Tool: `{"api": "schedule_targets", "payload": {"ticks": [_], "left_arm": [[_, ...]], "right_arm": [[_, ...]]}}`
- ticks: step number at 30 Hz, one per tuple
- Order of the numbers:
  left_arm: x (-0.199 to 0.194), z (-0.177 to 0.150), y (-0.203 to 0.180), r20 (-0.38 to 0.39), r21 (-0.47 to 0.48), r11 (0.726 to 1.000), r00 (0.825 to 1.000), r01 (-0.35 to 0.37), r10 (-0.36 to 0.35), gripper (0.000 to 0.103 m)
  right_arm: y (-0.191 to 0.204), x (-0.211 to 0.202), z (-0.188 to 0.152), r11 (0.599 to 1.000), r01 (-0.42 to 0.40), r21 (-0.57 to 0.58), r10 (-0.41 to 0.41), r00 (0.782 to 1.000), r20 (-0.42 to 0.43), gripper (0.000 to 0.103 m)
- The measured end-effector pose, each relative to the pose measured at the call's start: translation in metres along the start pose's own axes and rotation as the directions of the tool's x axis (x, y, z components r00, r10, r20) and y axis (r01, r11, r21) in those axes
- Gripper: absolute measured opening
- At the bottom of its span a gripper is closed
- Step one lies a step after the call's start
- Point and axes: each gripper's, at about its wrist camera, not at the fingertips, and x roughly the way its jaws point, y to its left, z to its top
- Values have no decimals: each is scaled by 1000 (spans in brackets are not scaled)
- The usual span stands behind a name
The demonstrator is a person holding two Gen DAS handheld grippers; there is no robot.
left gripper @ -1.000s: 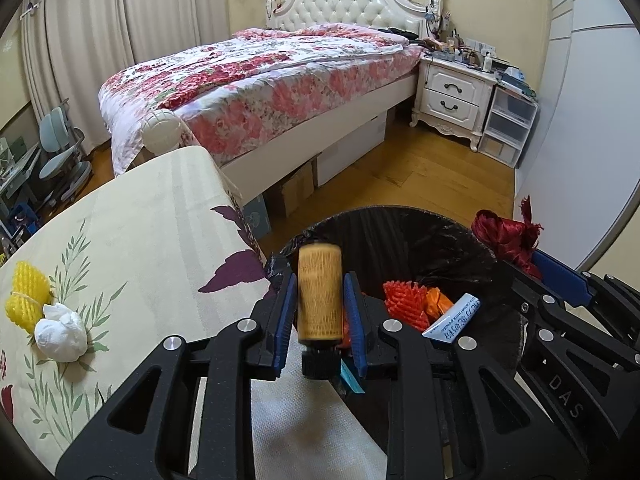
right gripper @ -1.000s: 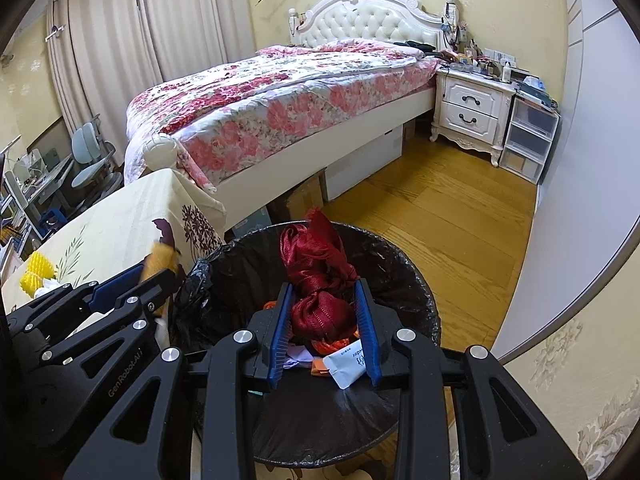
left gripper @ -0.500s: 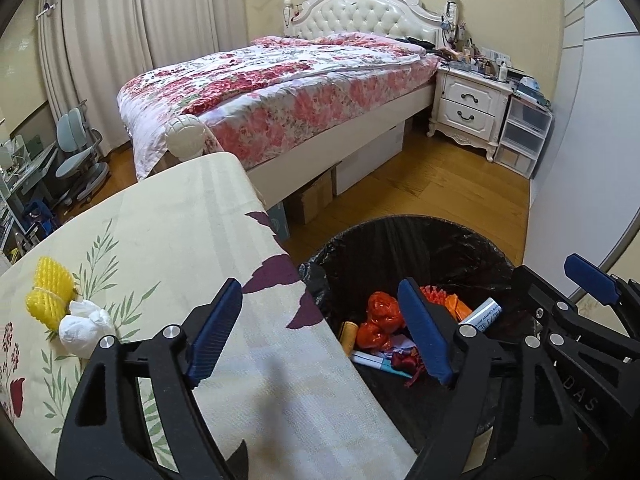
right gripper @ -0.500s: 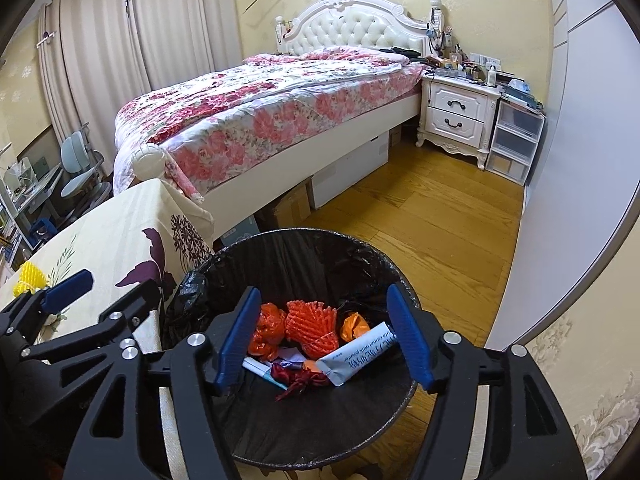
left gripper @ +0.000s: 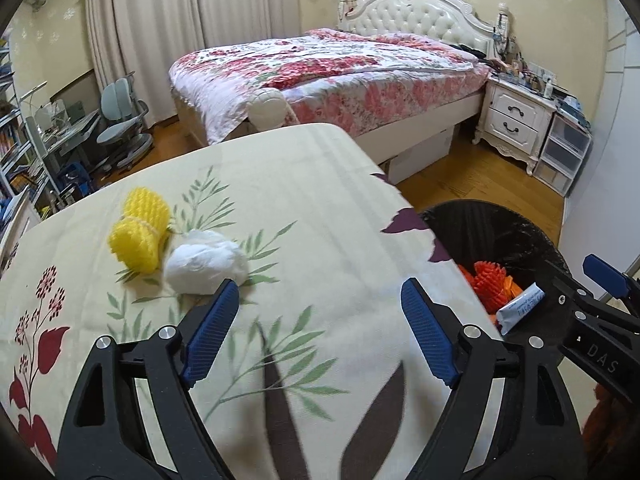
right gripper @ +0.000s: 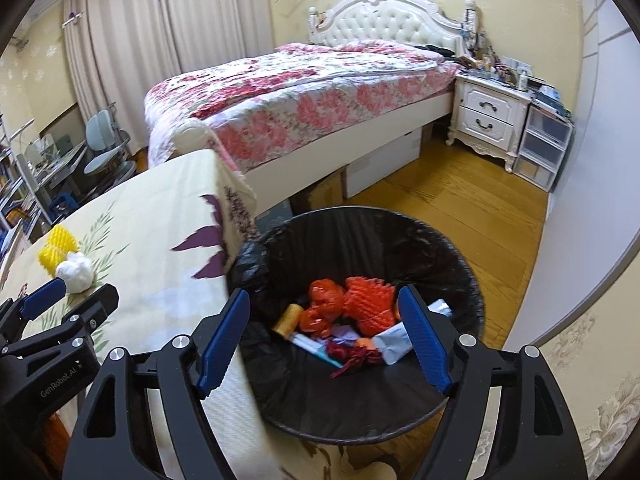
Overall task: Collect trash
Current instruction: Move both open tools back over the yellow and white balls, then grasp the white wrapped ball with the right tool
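Trash remains on our table (left gripper: 320, 168): a yellow net (left gripper: 138, 236) touching a white wad (left gripper: 206, 260). We angle our left gripper (left gripper: 320, 332) downward, jaws opening, empty; centre it over the wad. Our right gripper (right gripper: 324, 336) tilts over the bin (right gripper: 460, 264), jaws opening, empty.

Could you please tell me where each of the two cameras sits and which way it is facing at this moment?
Left wrist: sits on the left gripper, looking down over the floral tablecloth at the yellow foam net and white wad; its own fingers are opening, nothing between them.
Right wrist: sits on the right gripper, looking down into the black bin; its fingers are opening, empty.
Shared: tablecloth, bin, net, wad, the bed; each view shows the other gripper.
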Motion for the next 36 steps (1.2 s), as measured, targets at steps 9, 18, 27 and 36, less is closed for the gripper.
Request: {"api": "schedule_targets", "payload": {"ticks": [9,18,27,36], "left_arm": [[-13,-21,82,-22,-96,987,992,-128,127,83],[-22,-44,161,-75,-193,951,970,-243,233,83],[-33,-60,204,-99,-247,930,962,-273,256,83],[-34,-64,215,-101,-276,927,967,-253,234,83]], "right_arm": [[69,1,-6,989,-105,-106,103,994,-29,75],[151,1,-13,948,-219,-231,209,976,-66,75],[207,16,-13,919,-268,-290,248,963,-105,75],[220,43,1,930,-230,-285,200,971,-132,74]]}}
